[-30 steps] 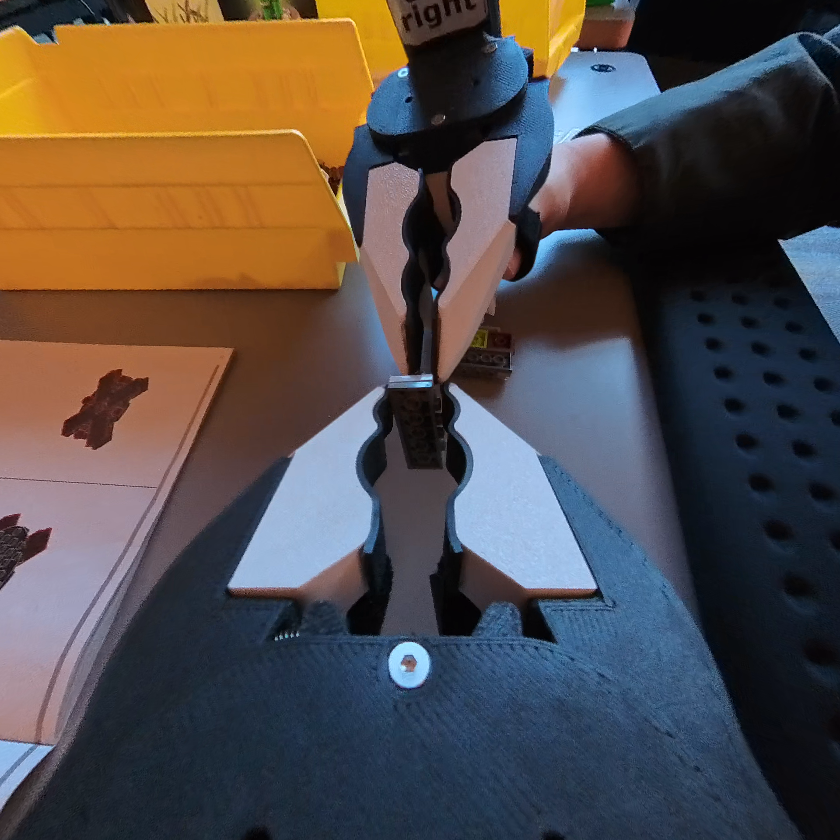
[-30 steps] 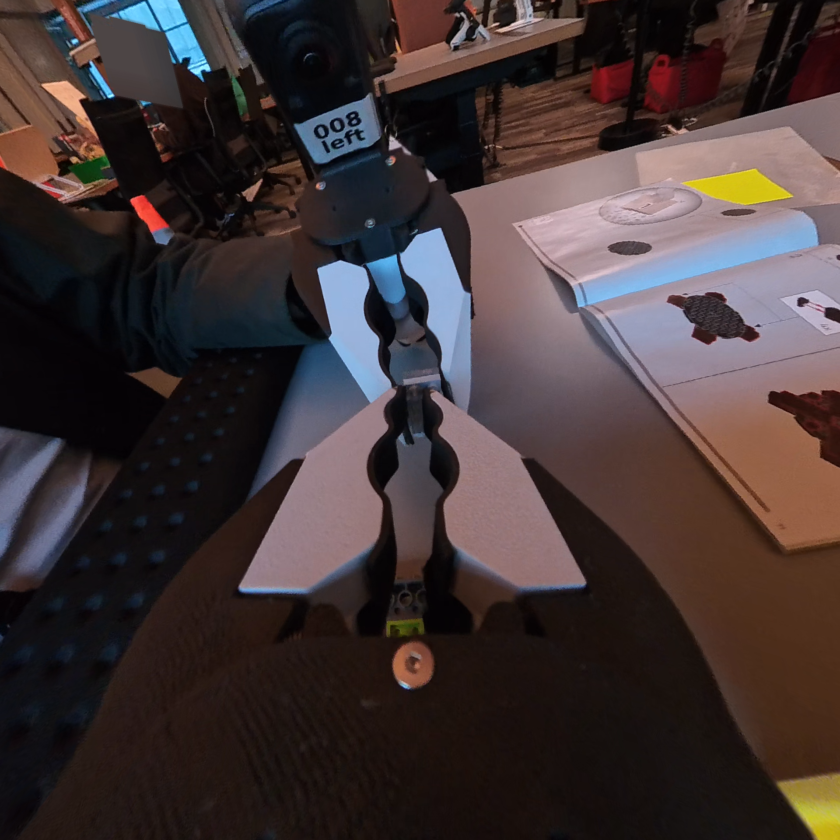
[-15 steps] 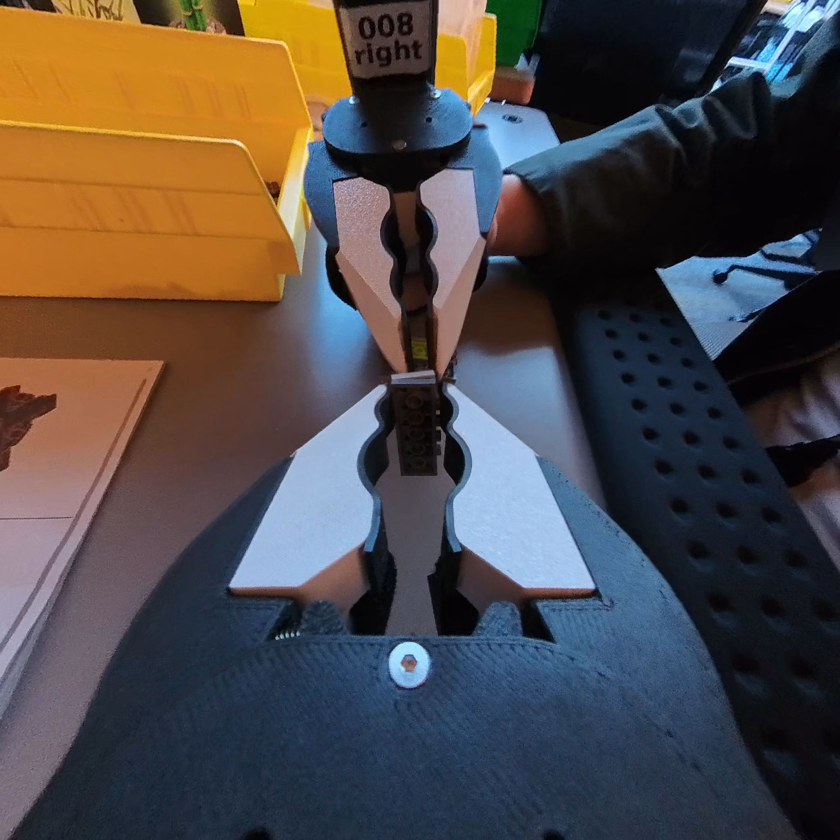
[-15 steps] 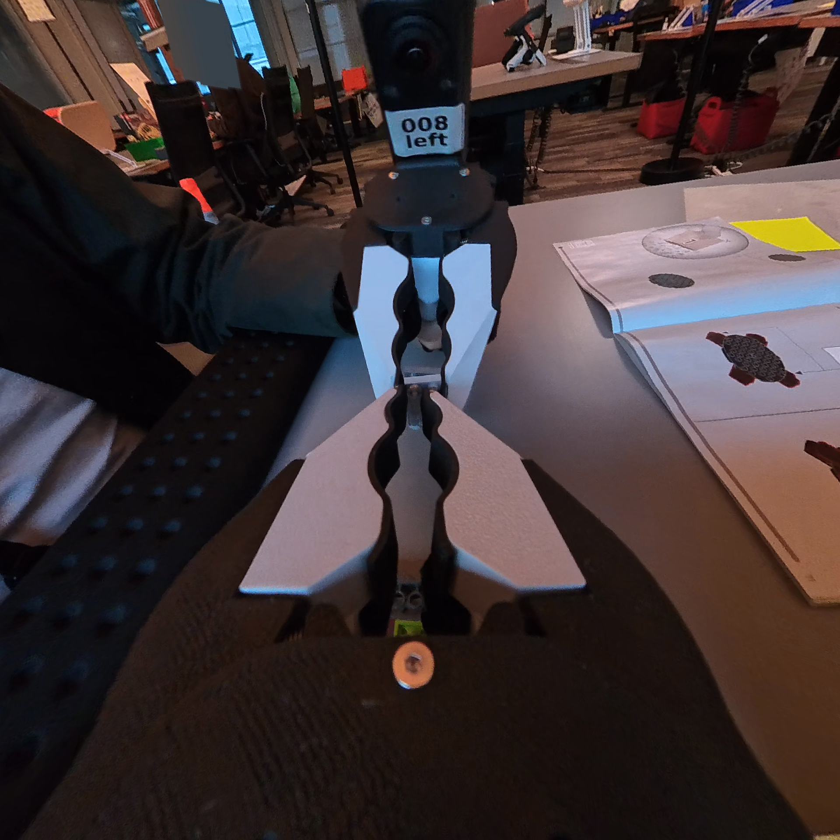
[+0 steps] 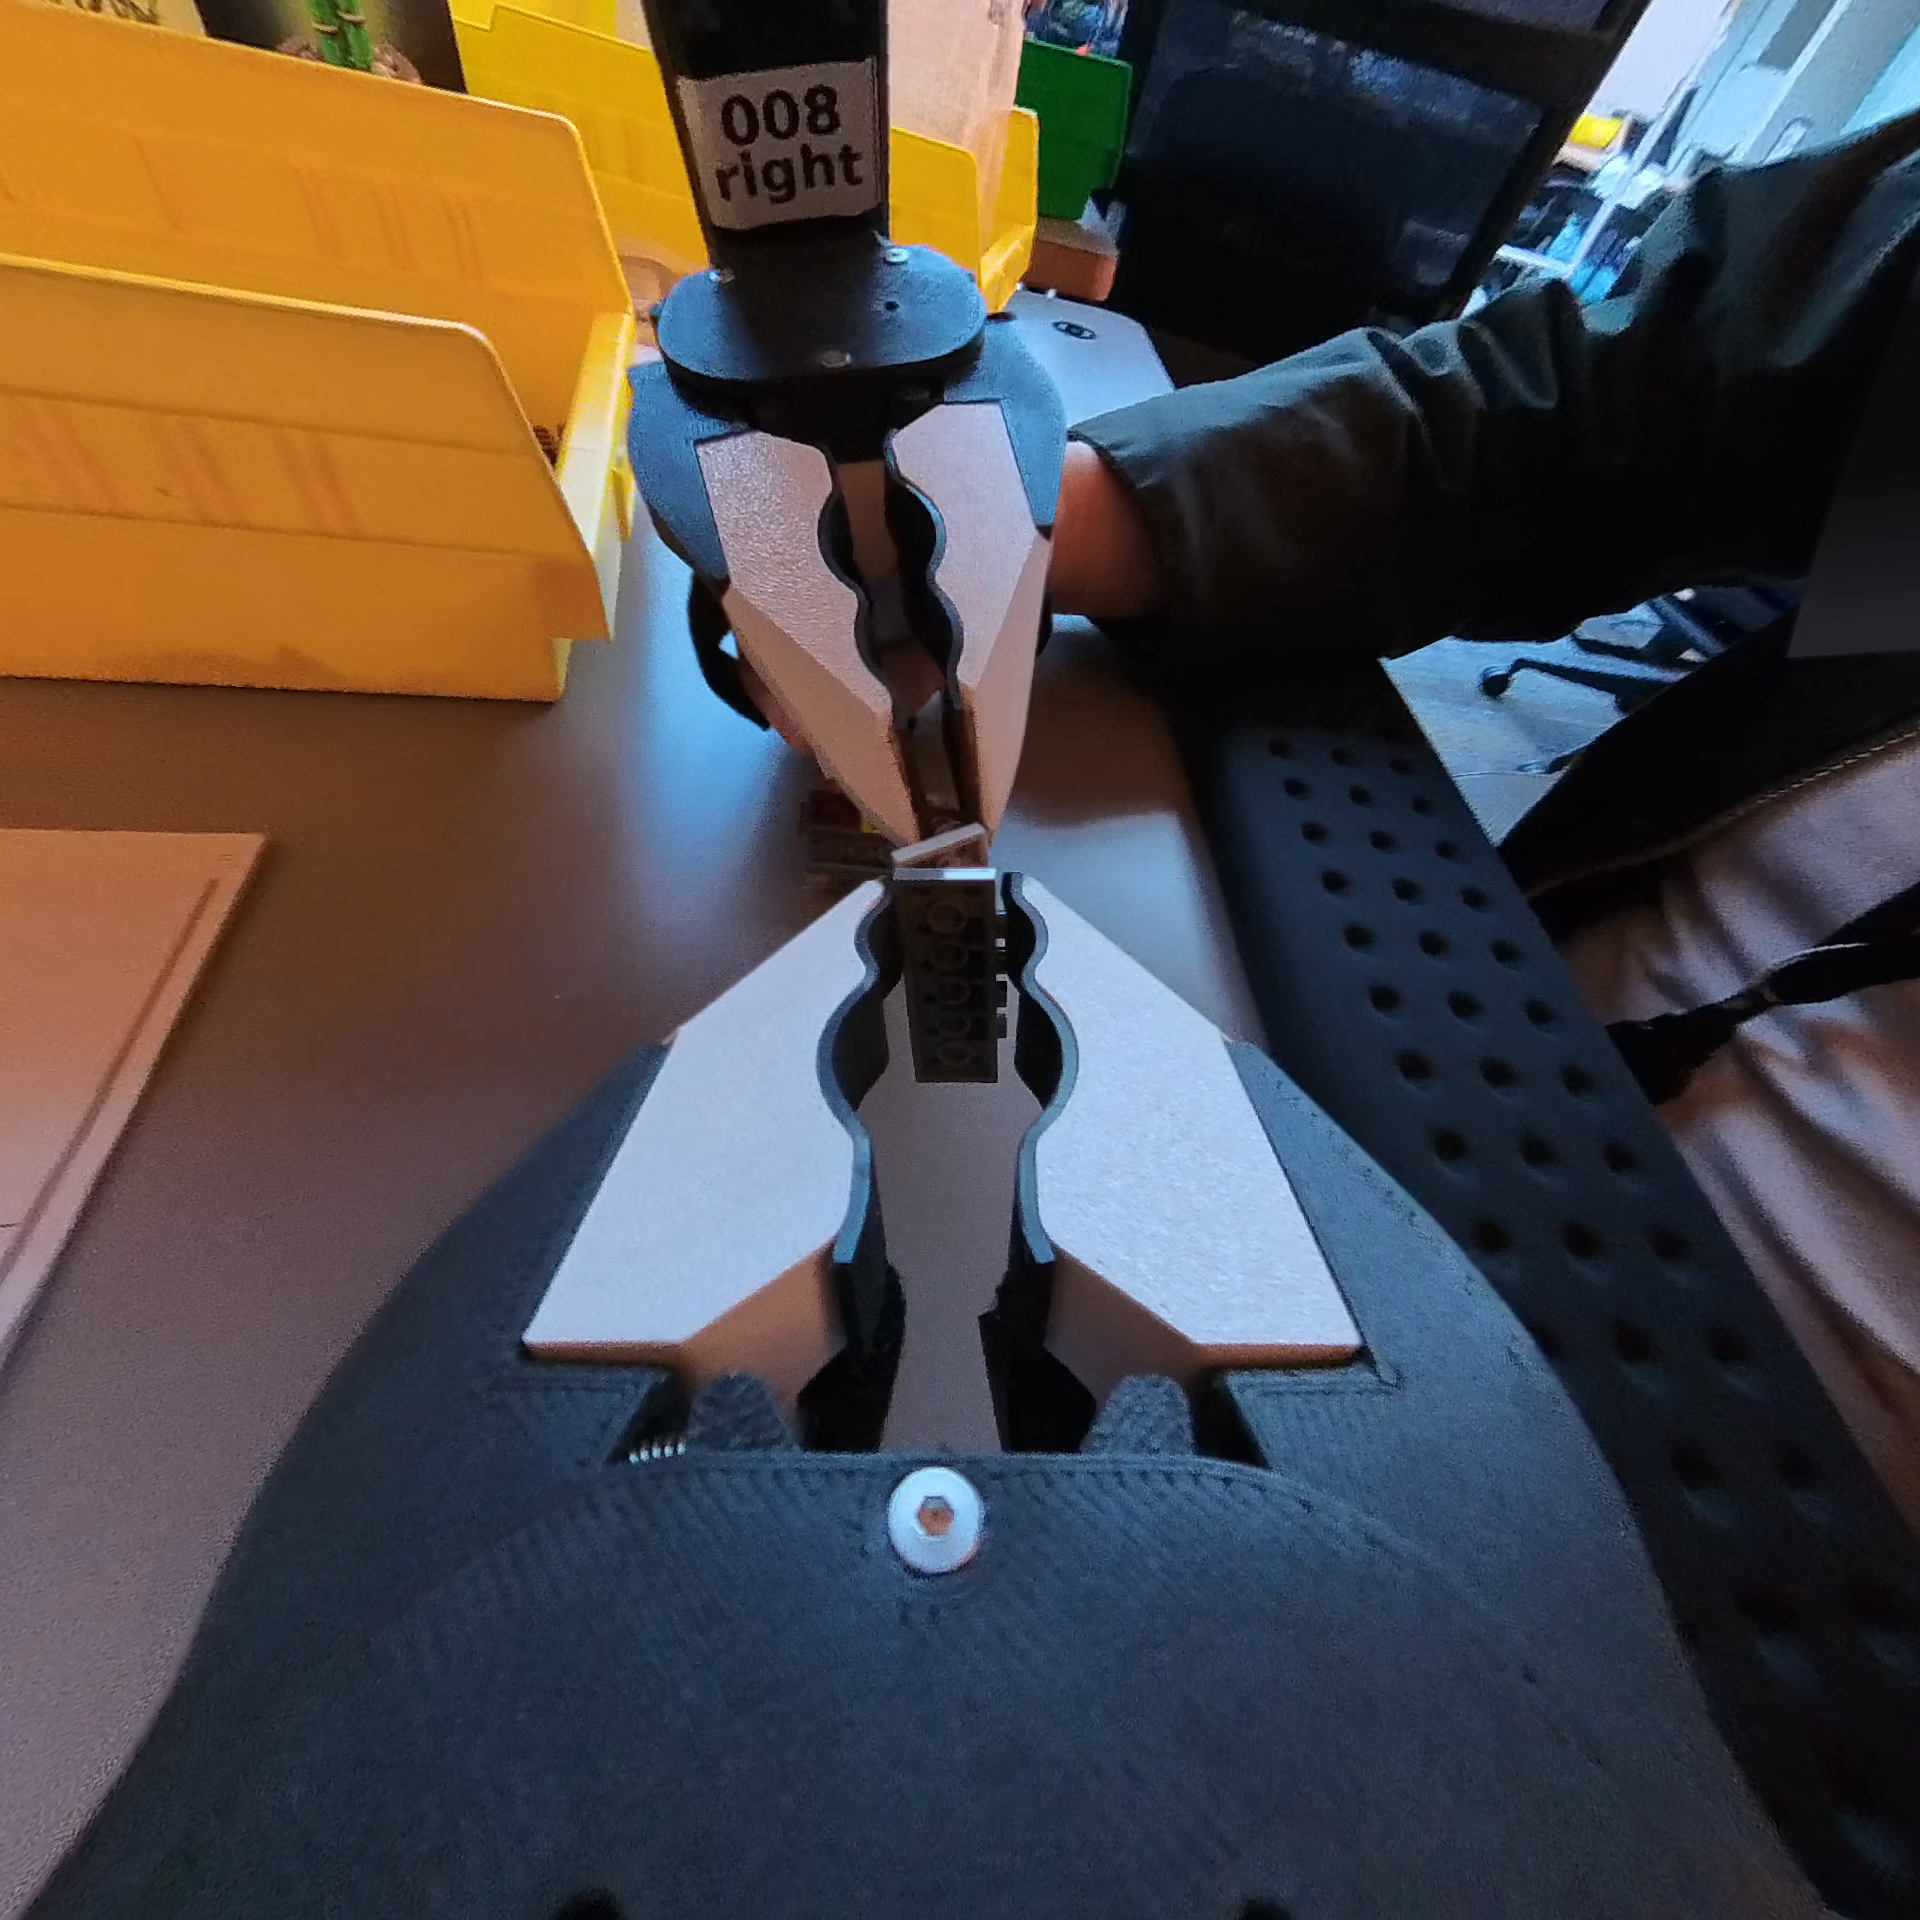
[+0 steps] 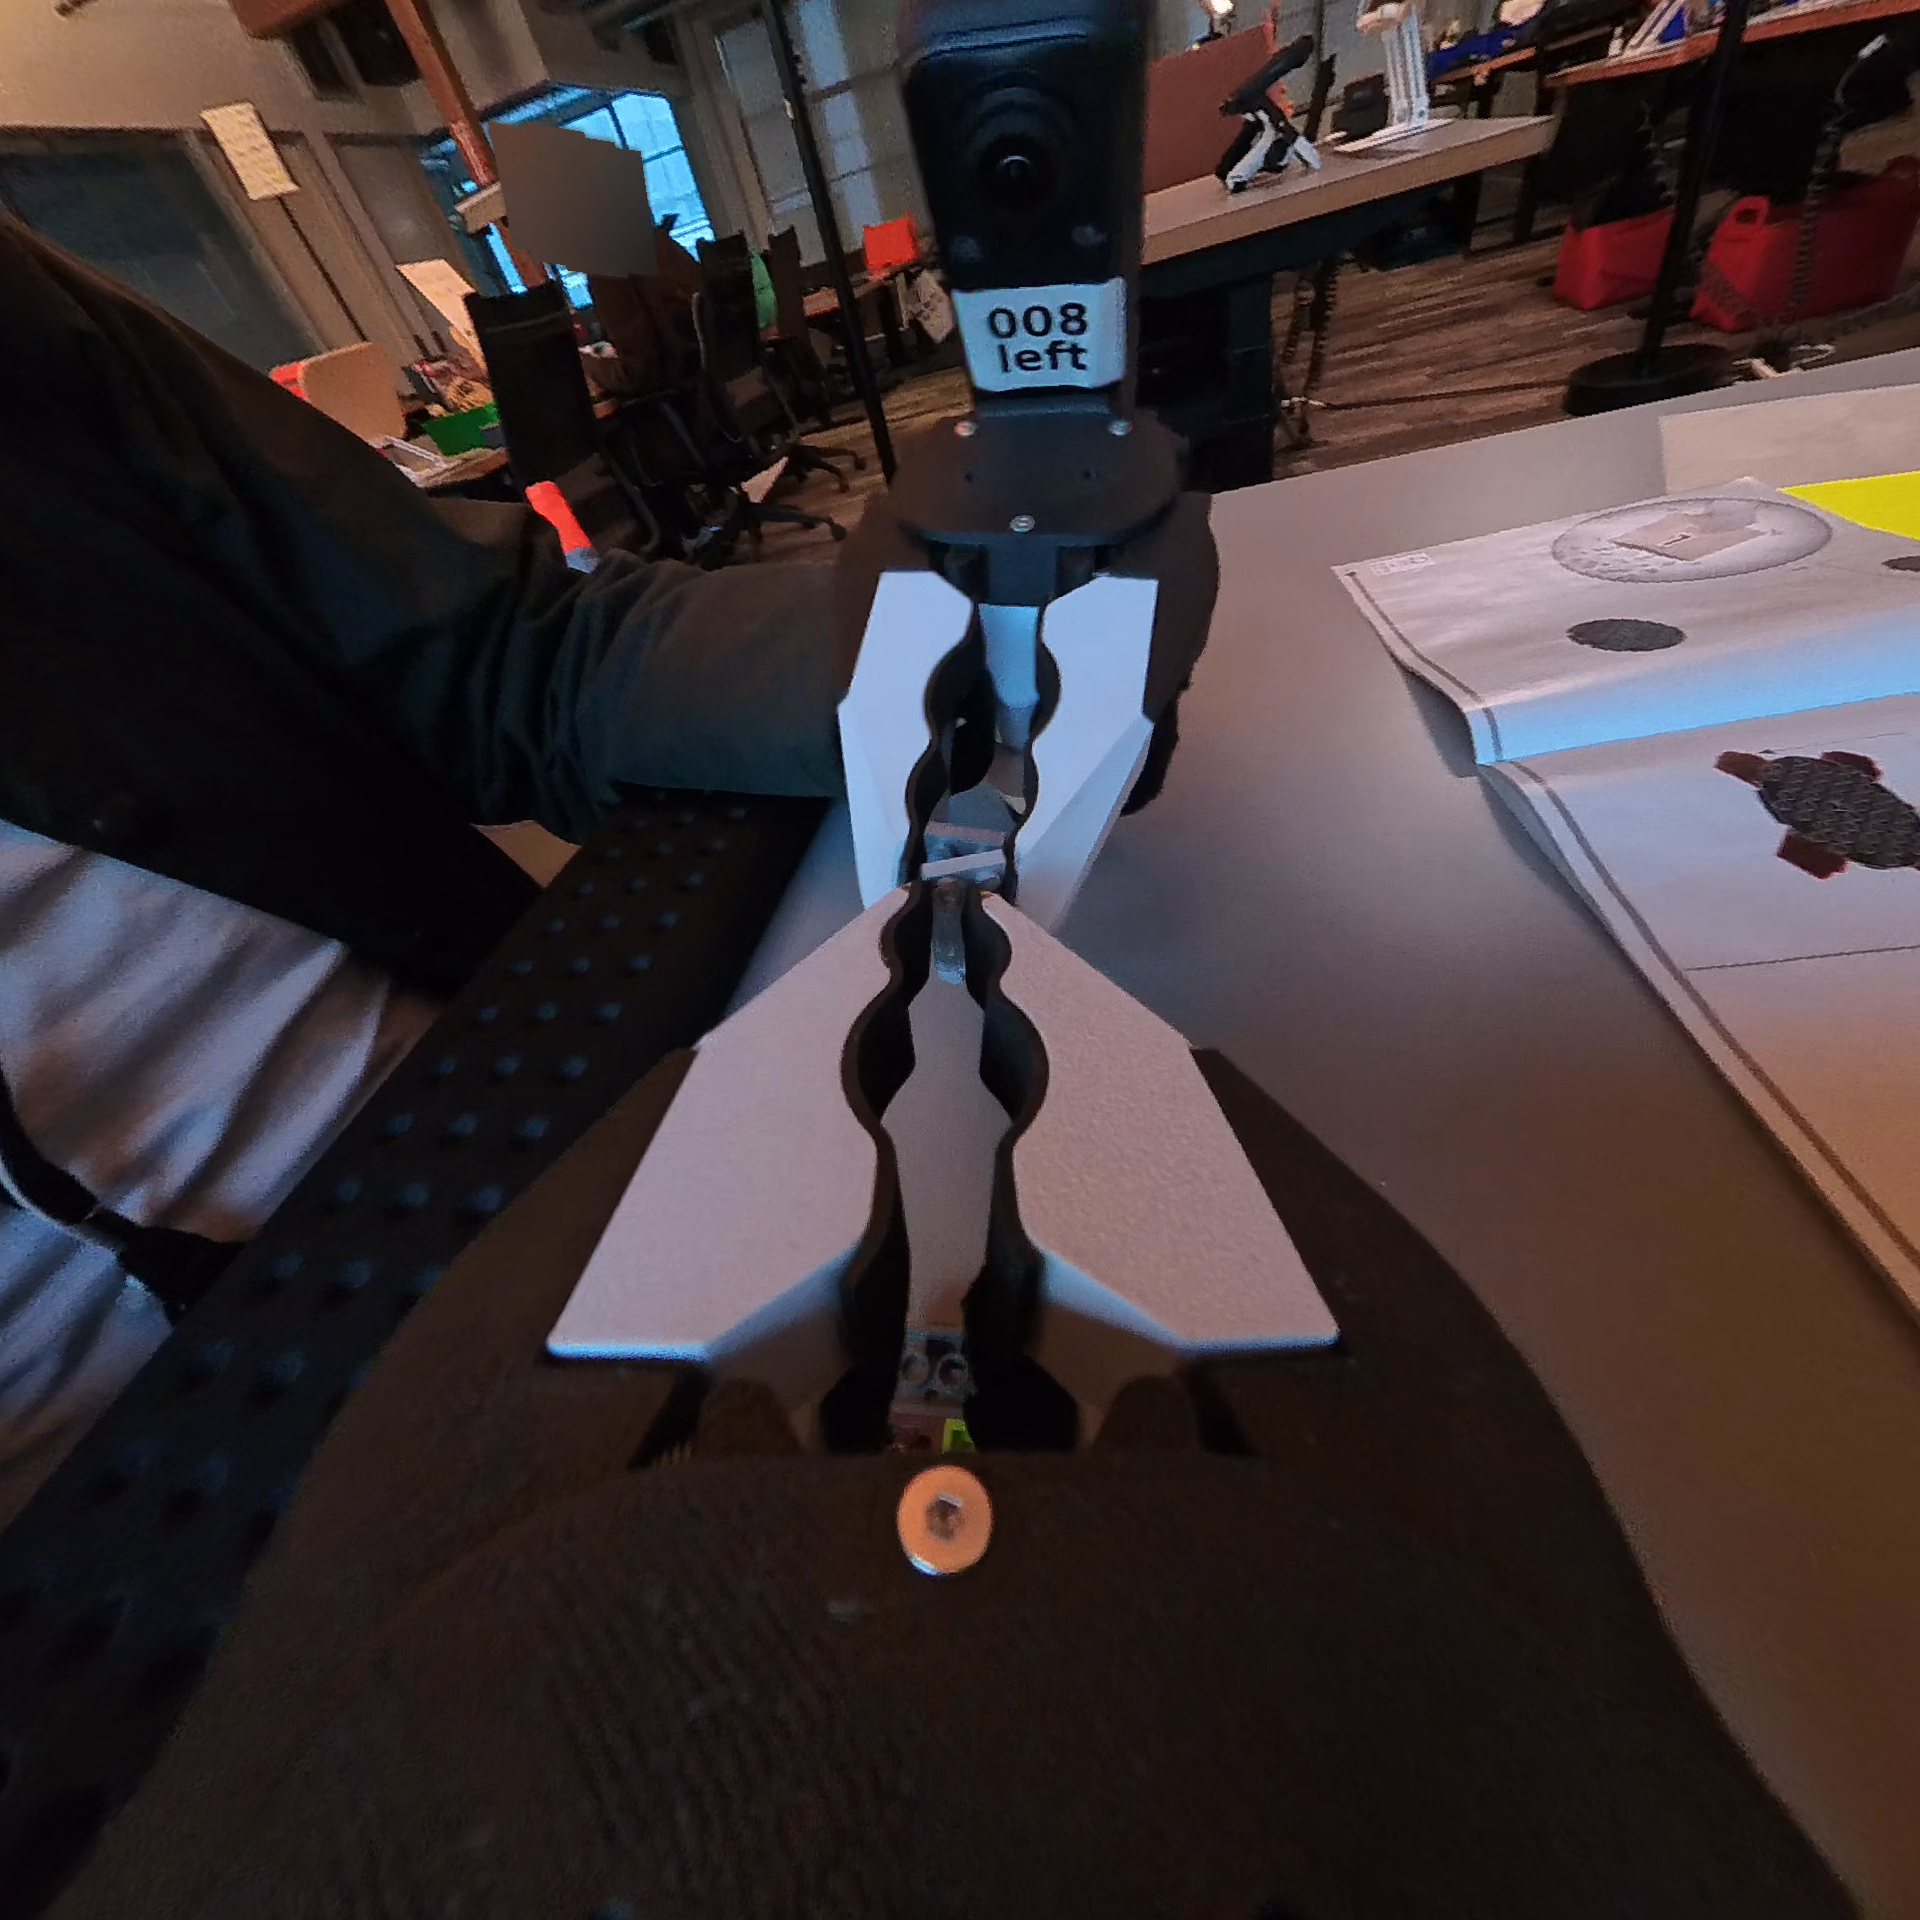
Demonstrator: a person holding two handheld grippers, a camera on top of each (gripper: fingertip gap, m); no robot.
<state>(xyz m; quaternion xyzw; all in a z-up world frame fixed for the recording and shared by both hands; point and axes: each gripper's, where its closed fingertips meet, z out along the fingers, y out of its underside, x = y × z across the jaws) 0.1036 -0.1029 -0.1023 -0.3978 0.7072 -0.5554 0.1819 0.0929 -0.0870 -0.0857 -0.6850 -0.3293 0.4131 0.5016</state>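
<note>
1. Open workshop or lab: long workbenches, office chairs, stands, red bags on the floor.
2. Yellow parts bins on a grey table; open instruction booklet.

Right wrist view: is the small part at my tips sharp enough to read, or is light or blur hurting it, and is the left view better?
Right wrist view: the thin grey piece is dim and edge-on, frame edges smeared. Left wrist view: the dark studded brick is sharp, studs readable; warm light, corners stretched by the wide lens.
</note>
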